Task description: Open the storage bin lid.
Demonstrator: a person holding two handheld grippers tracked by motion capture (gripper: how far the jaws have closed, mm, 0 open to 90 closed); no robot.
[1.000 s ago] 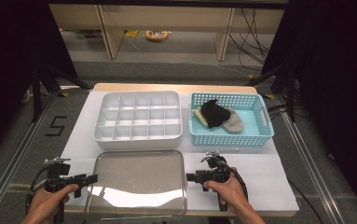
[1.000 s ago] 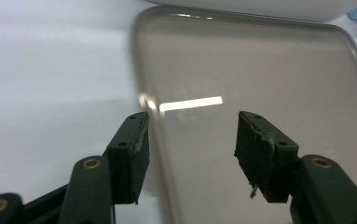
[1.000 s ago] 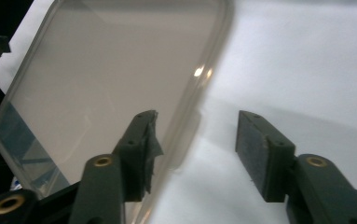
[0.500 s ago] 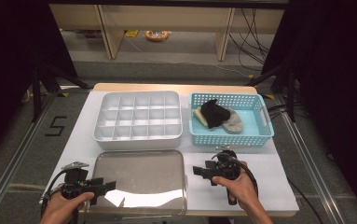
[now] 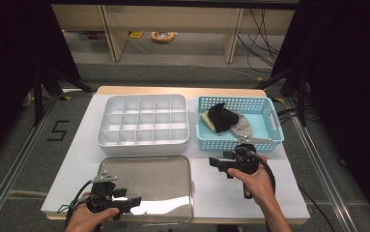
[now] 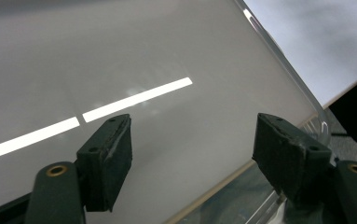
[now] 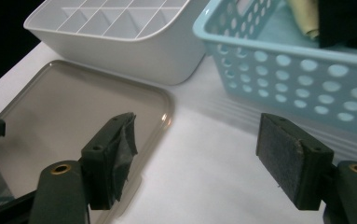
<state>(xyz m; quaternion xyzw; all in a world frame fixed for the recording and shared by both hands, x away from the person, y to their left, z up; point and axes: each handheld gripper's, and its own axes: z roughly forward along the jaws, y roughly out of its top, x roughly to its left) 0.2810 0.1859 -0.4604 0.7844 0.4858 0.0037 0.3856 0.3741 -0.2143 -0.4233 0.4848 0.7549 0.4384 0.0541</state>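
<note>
Although both of our grippers hover over the near half of the white table (image 5: 71,164), we judge the work barely begun: the flat, translucent grey rectangular lid (image 5: 153,179) lies on the table just in front of the white plastic compartment box (image 5: 144,121), not yet lifted onto it. Our left gripper (image 5: 136,202) hangs over the lid's near edge with its jaws spread wide and empty, and our right gripper (image 5: 213,162) sits between the lid and the light-blue perforated basket (image 5: 269,128), likewise wide and holding nothing. Every compartment looks empty, and the dark and pale bundled cloths (image 5: 223,117) rest in the basket. How many cloths there are we cannot tell, since they overlap, and the lid's near corners are cut off by our hands.
</note>
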